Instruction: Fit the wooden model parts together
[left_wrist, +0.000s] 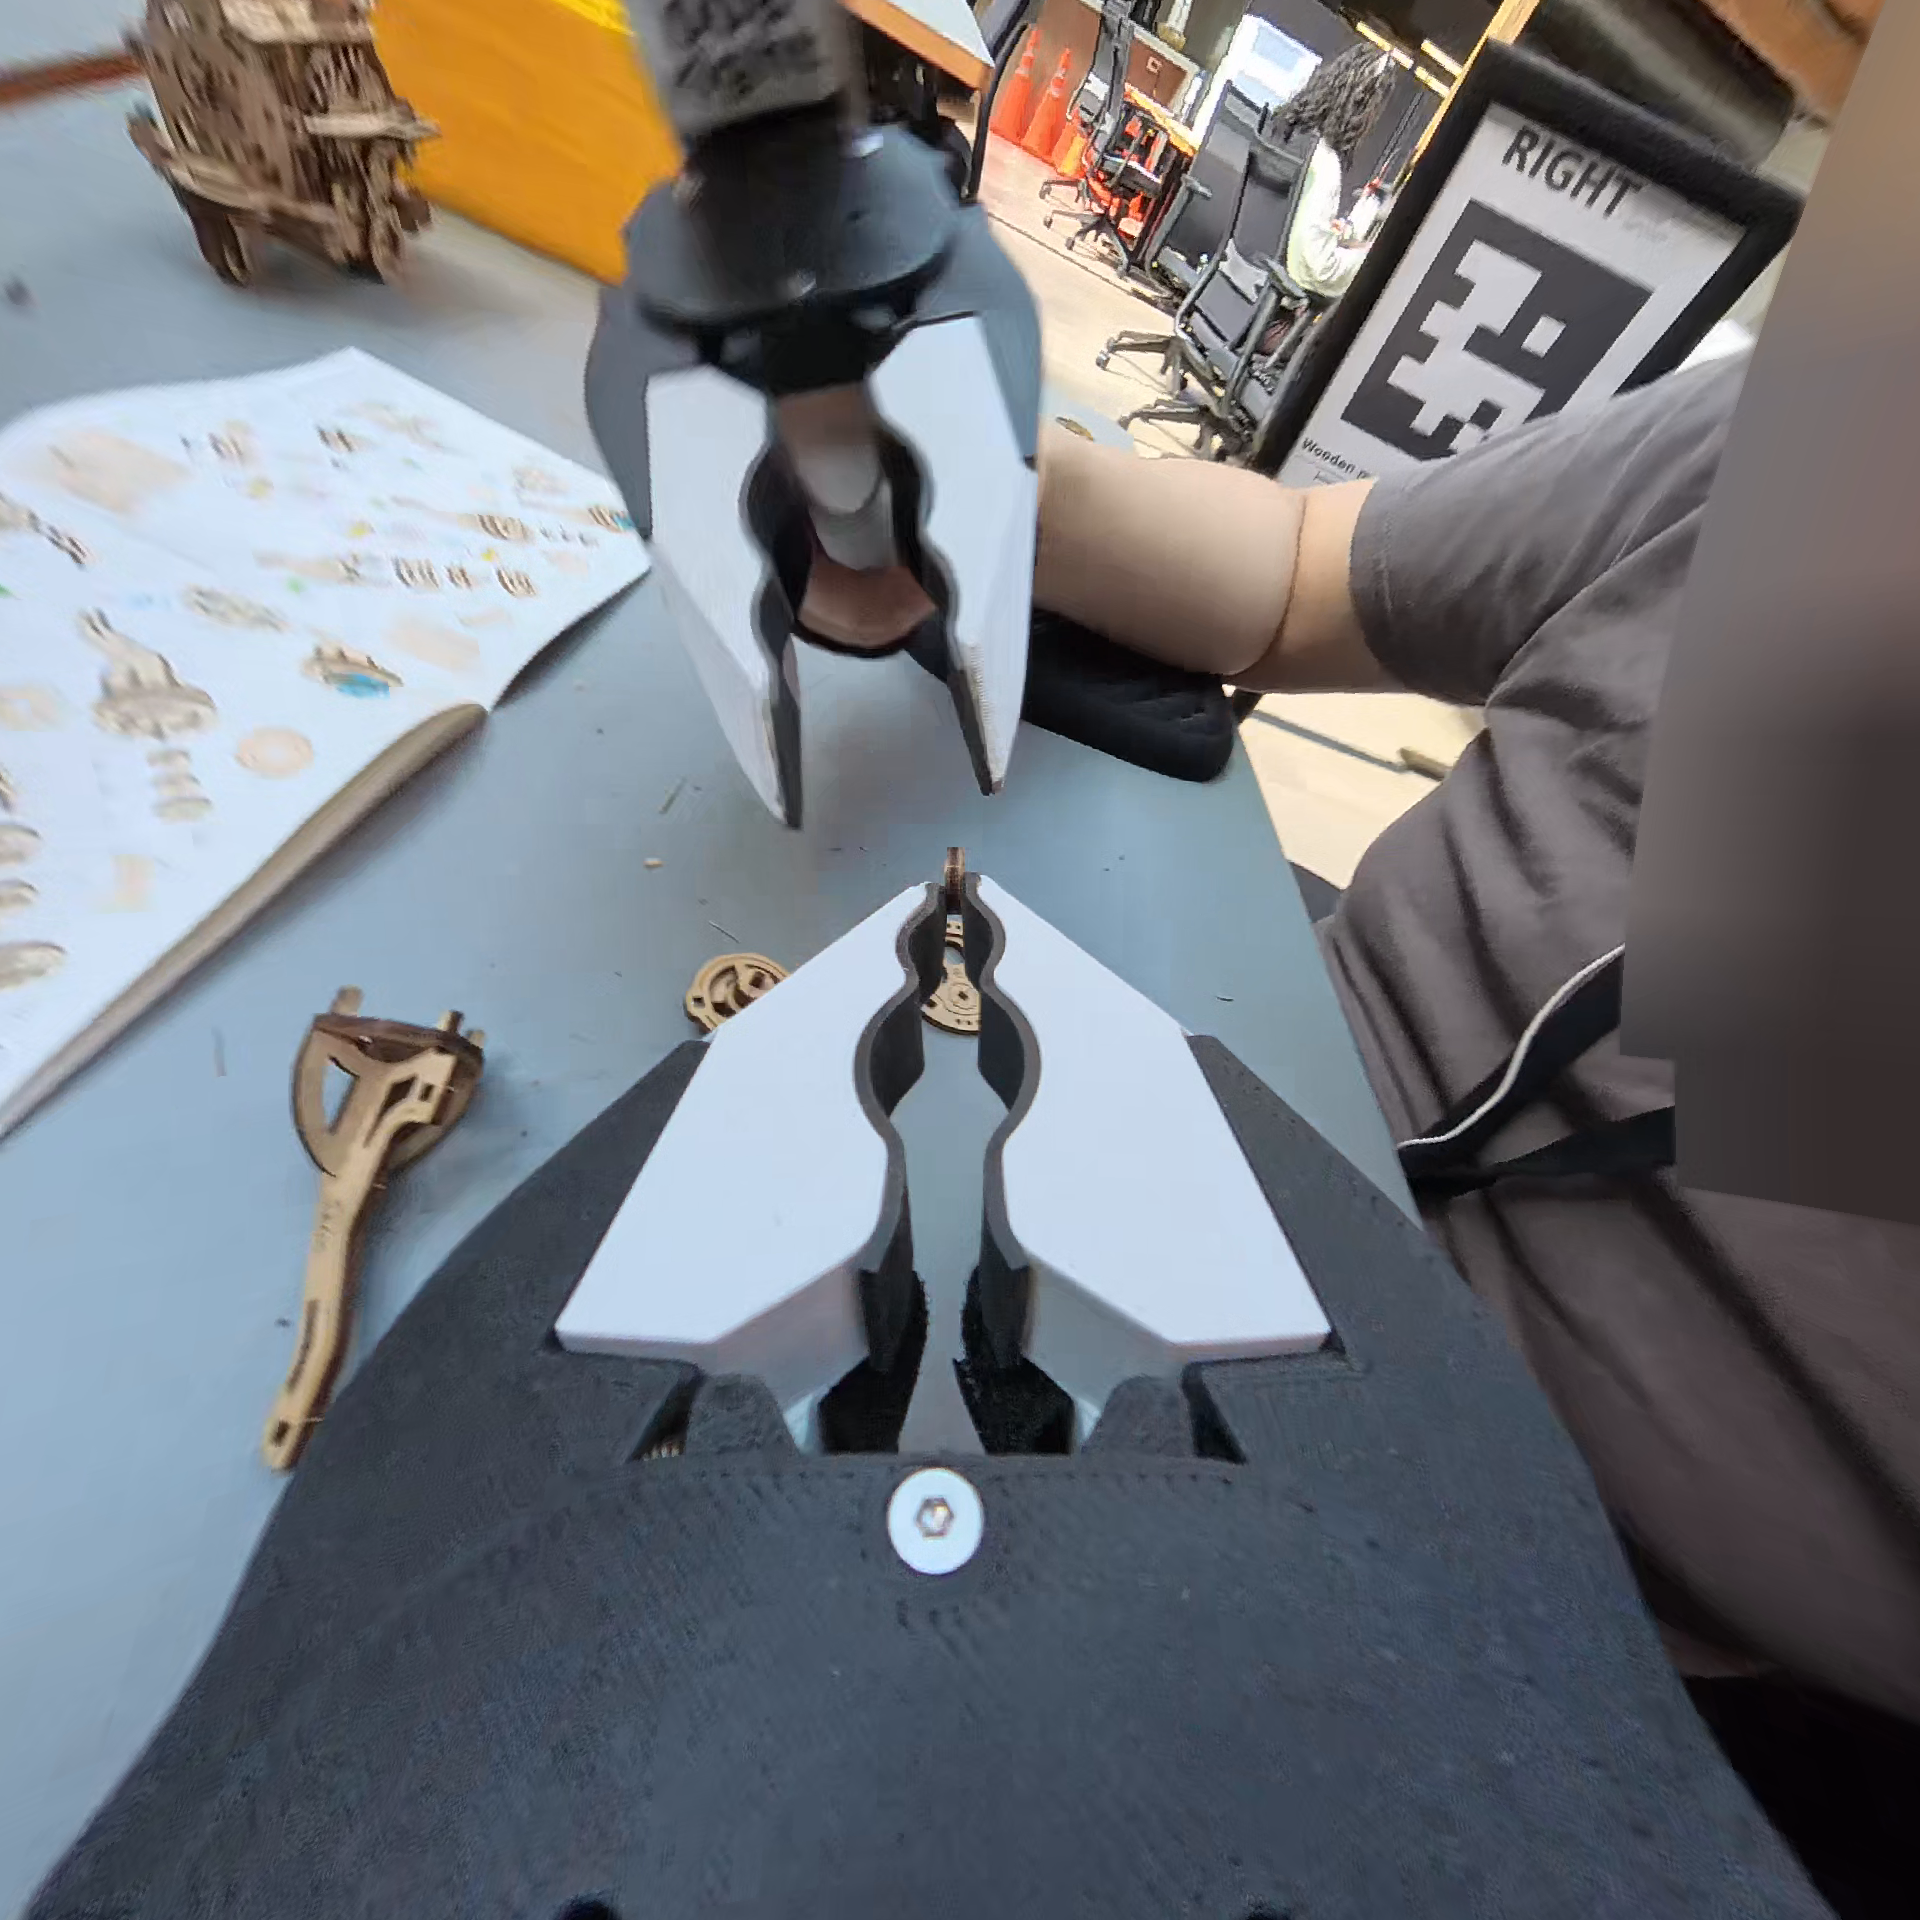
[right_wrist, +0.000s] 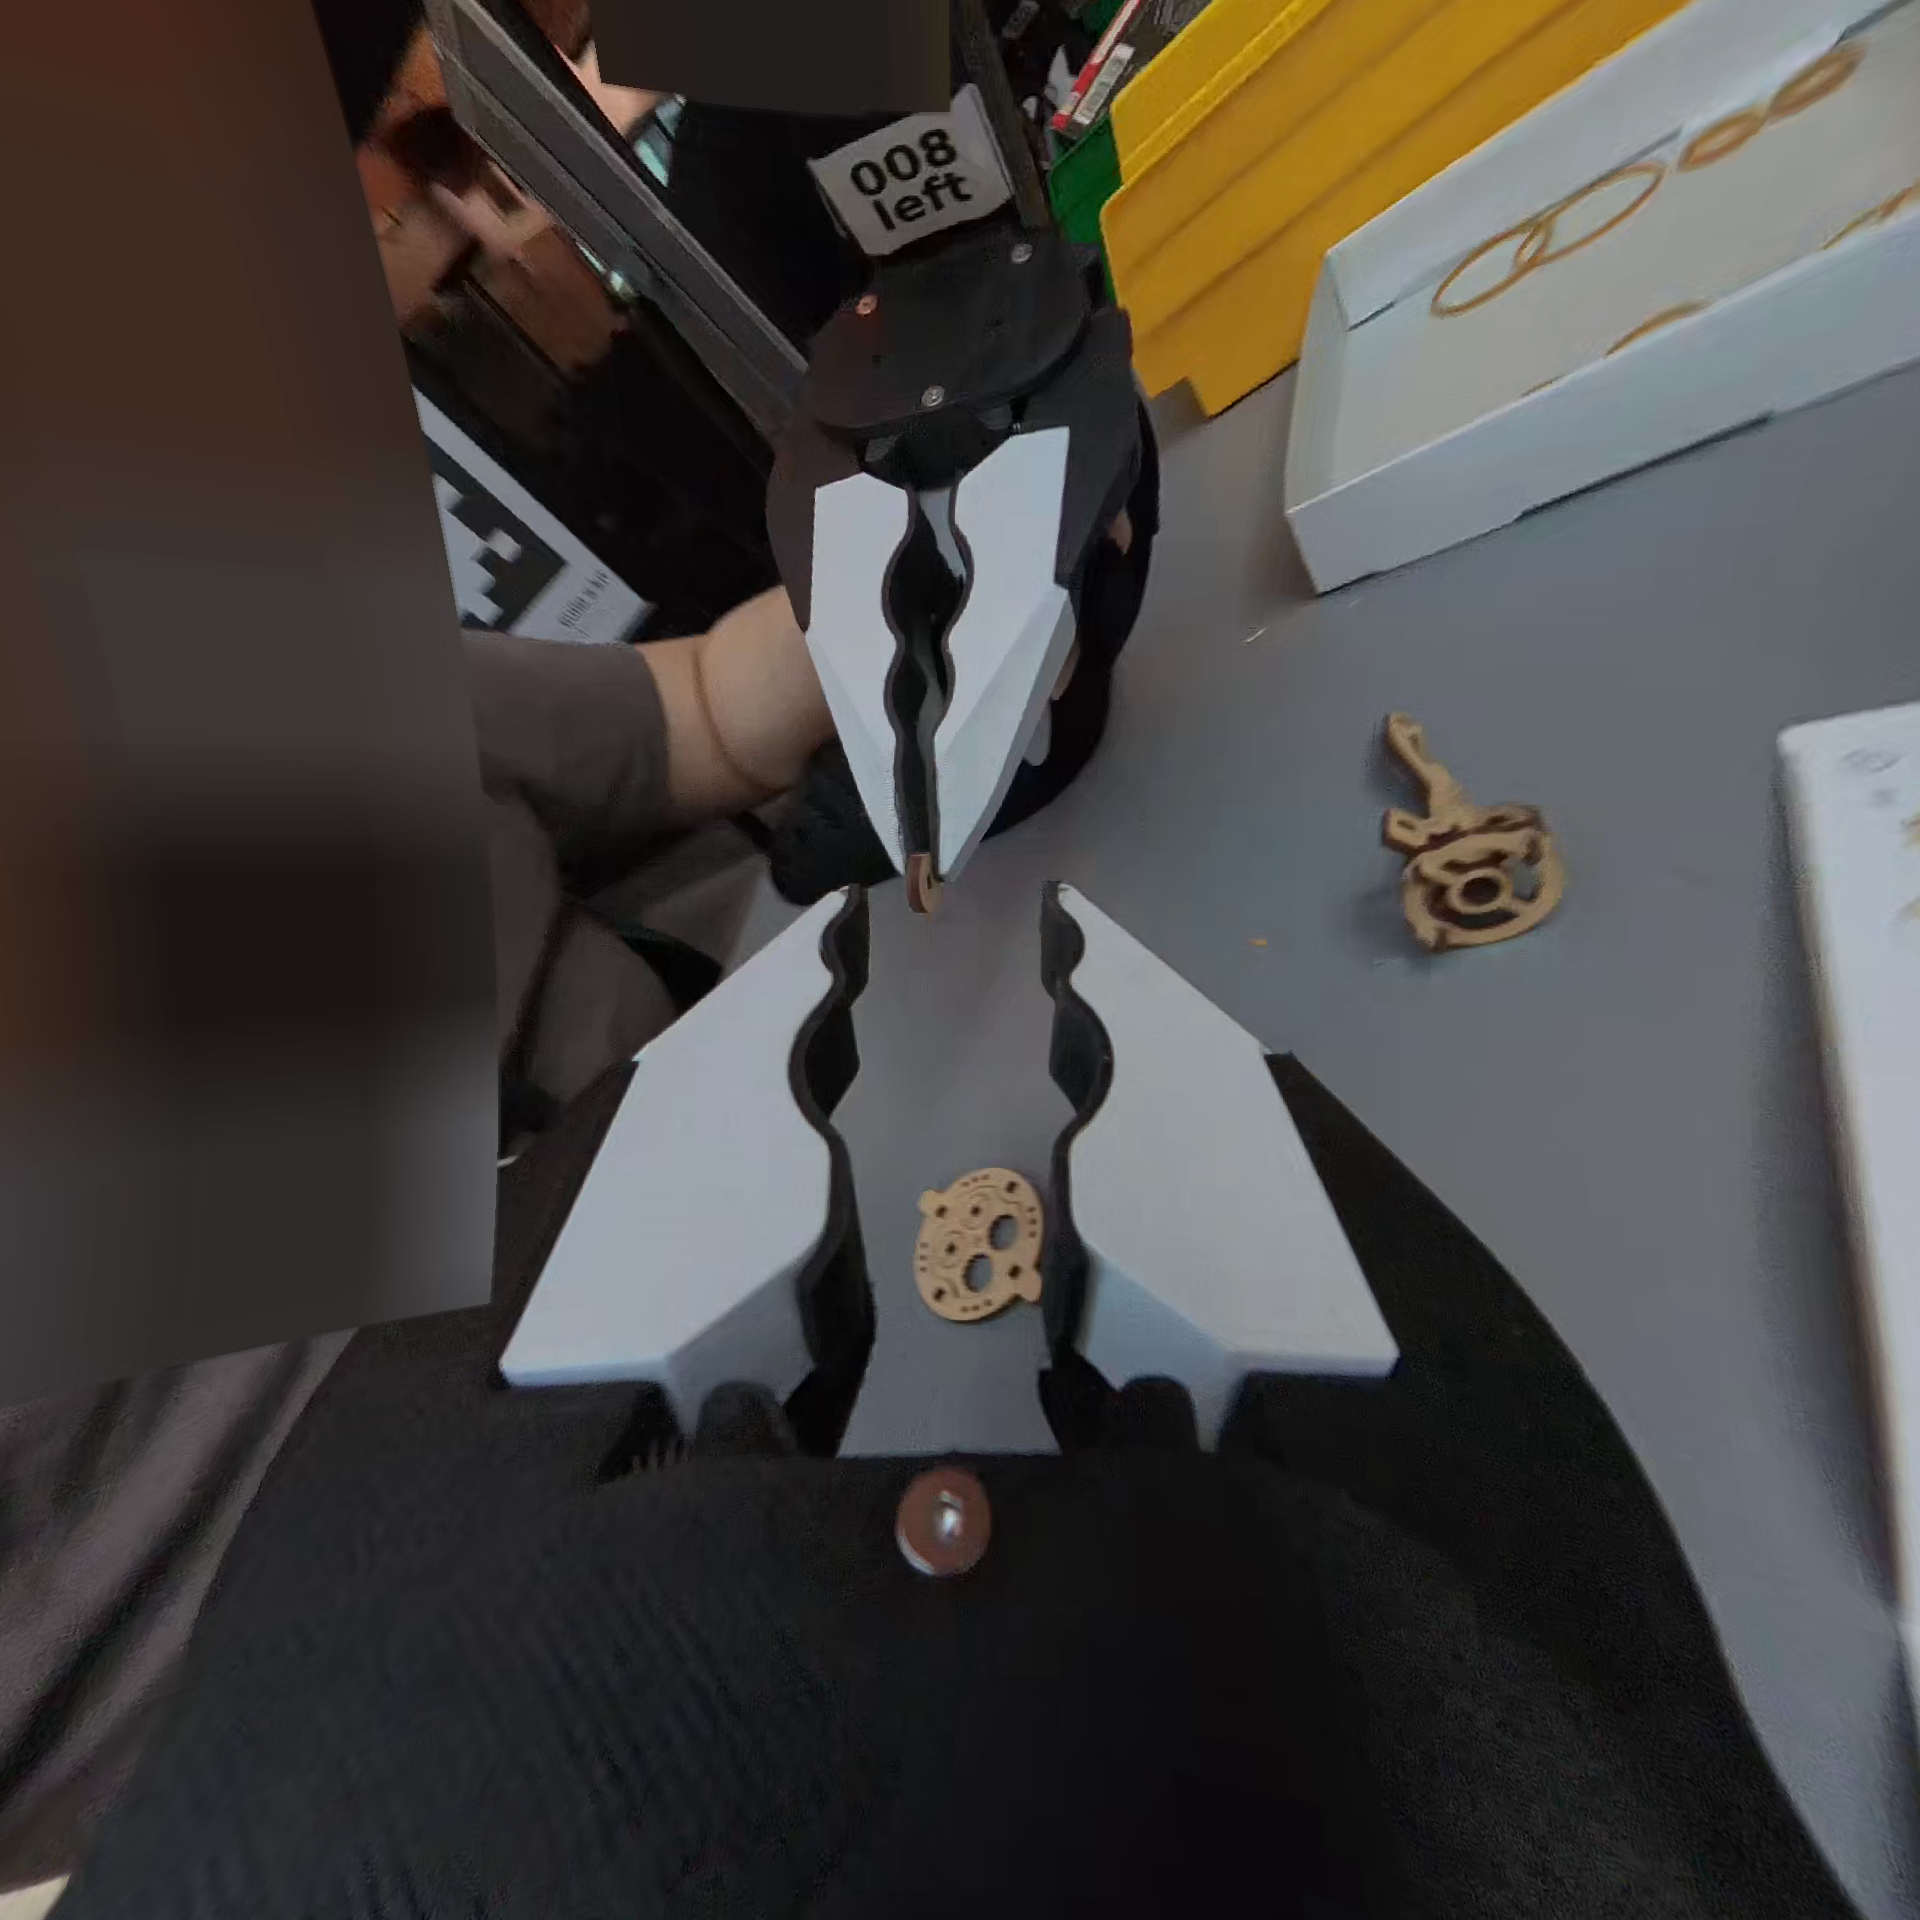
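On a grey worktable (left_wrist: 499, 935), a small wooden piece (left_wrist: 954, 871) is pinched edge-on at the very tips of the left gripper (left_wrist: 951, 899), whose fingers are pressed together around it. Facing it, tips almost meeting, the right gripper (right_wrist: 951, 904) is held spread and empty above the table; a perforated wooden disc (right_wrist: 979, 1259) is seen lying flat on the surface between its fingers, not yet grasped. A second ring-shaped part (left_wrist: 732, 987) lies just beside the left gripper's fingers, and a handle-shaped subassembly (left_wrist: 358, 1153) rests well apart on the table, already joined from several pieces. An open instruction booklet (left_wrist: 260, 582) is laid out nearby, with a finished-looking wooden model (left_wrist: 275, 135) standing beyond it and a white box (right_wrist: 1558, 343) at the far edge. The work is judged to be at an early-to-middle stage: one subassembly is made, while the held piece, the disc and the ring are still to be fitted.
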